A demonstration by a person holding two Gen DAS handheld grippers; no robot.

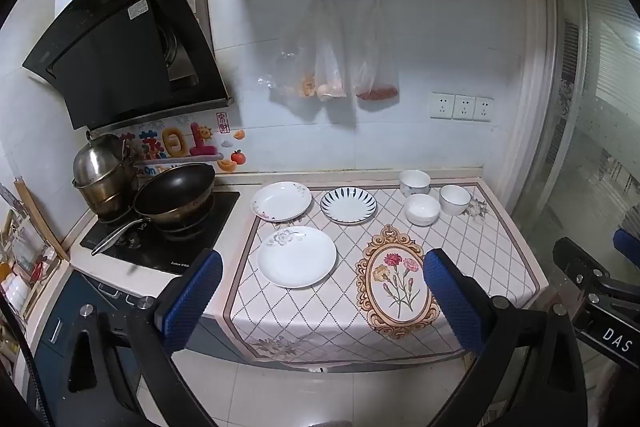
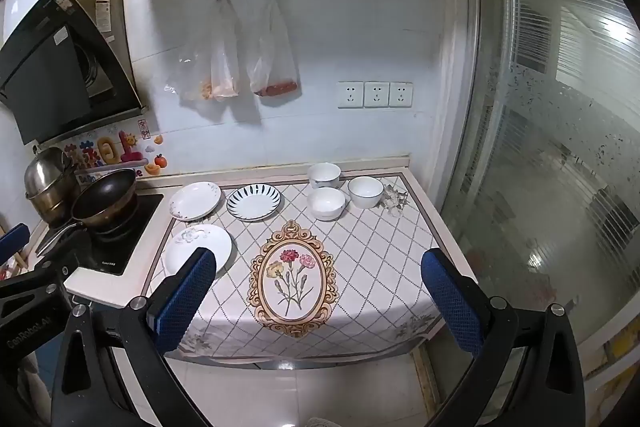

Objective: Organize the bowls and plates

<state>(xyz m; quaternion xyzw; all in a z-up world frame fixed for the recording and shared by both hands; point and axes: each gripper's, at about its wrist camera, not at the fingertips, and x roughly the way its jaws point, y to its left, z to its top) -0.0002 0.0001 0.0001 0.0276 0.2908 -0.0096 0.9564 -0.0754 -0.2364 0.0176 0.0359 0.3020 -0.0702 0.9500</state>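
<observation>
1. The left gripper (image 1: 322, 297) stood with its jaws as wide as they go and nothing between them, hanging short of the counter's front edge and tilted down toward it. The right gripper (image 2: 318, 293) was the same: wide open, empty, and aimed at the cloth from off the counter.
2. Both probably hung back and open because no dish had been picked yet; that stance leaves either side free to reach in.
3. Nearest the left gripper, just beyond its left finger, lay the white flowered plate (image 1: 296, 256) flat on the tablecloth (image 1: 472, 247).
4. Behind it, toward the wall, sat a second flowered plate (image 1: 281, 201) and, beside that, the blue-striped plate (image 1: 348, 205), all three apart from one another.
5. Farther right and back, three white bowls (image 2: 326, 202) stood upright in a close cluster, well ahead of the right gripper.
6. The plates lay to the left and the bowls to the right, so each gripper seemed to face its own group.
</observation>
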